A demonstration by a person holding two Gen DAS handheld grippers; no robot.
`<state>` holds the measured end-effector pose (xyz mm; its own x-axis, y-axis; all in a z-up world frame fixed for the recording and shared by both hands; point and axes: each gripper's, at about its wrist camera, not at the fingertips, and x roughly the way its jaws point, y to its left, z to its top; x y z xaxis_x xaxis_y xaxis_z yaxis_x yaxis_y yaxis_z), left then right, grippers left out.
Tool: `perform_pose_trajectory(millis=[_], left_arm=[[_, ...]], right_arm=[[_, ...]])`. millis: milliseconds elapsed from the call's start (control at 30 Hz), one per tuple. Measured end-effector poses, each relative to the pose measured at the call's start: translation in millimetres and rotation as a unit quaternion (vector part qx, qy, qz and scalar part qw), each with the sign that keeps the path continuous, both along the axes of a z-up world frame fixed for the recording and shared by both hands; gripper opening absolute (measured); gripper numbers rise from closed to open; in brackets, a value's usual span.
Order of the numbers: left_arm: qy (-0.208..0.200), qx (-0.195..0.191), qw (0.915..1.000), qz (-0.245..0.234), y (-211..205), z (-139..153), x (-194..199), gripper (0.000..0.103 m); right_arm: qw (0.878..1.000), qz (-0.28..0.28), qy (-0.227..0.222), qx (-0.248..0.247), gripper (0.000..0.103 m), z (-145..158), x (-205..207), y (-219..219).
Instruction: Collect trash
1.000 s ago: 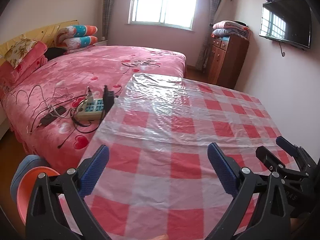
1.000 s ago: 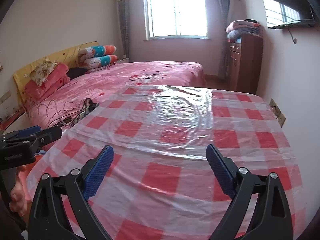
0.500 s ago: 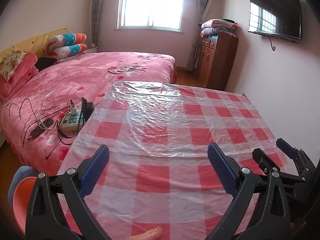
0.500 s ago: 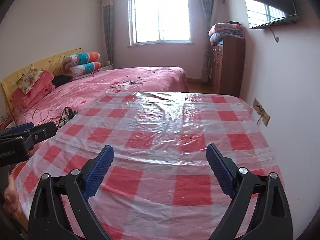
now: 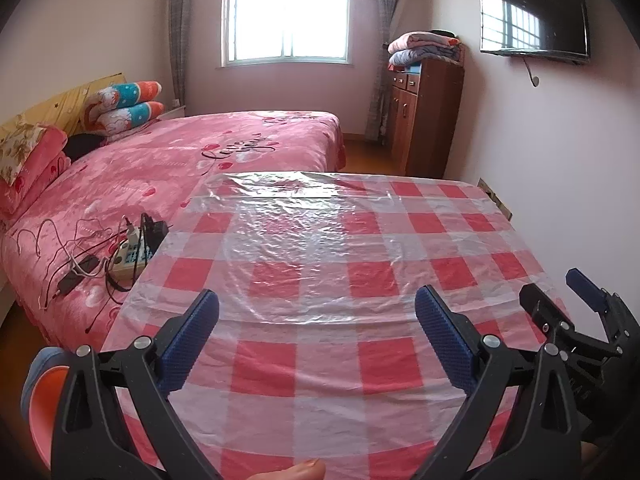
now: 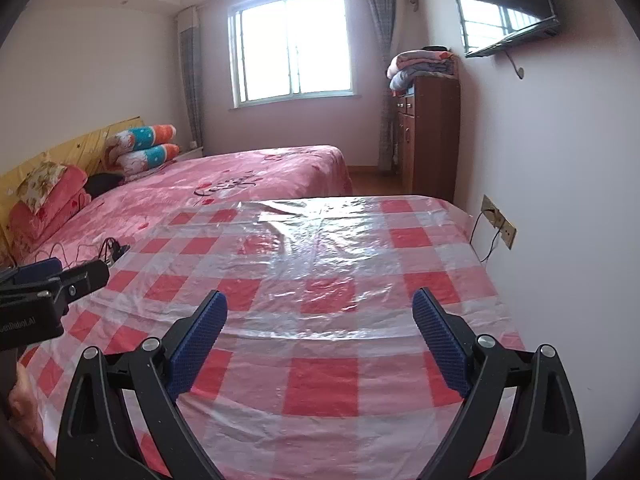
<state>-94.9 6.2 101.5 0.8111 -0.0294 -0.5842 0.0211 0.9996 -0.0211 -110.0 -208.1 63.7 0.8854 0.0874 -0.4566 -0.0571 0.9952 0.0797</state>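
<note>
A: Well, starting at the far left of the left wrist view, what is there?

B: An orange basin (image 5: 38, 408) sits at the lower left edge, beside the pink bed (image 5: 160, 160). On the bed, near the bench's left edge, lies a white power strip (image 5: 130, 258) with tangled cables (image 5: 68, 256).

A: And in the middle?

B: The bench (image 5: 320, 248), under a red-and-white checked plastic cover, fills the centre of both views. I see no trash on it or anywhere else in either view.

A: The grippers?

B: The left gripper (image 5: 316, 336) hangs over the bench's near edge, its blue pads spread wide apart with nothing between them. The right gripper (image 6: 320, 336) is likewise spread wide and empty, over the near part of the bench. In the left wrist view it also shows at the lower right.

A: Further right?

B: A brown cabinet (image 6: 428, 136) with folded blankets (image 6: 420, 66) on top stands against the wall, a television (image 6: 508, 4) is mounted at the upper right, and a wall socket (image 6: 498, 220) sits just beside the bench's right edge.
</note>
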Motion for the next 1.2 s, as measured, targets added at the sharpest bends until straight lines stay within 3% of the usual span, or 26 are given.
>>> perform_pose_trajectory(millis=[500,1200], left_arm=[[0.002,0.022,0.9997,-0.006,-24.6,0.4,-0.9,0.099],[0.013,0.031,0.9994,-0.002,-27.2,-8.2,2.3,0.099]], right_arm=[[1.000,-0.020,-0.017,0.014,0.095,5.9,-11.1,-25.8],[1.000,-0.016,-0.011,0.016,0.095,4.9,-11.8,-24.4]])
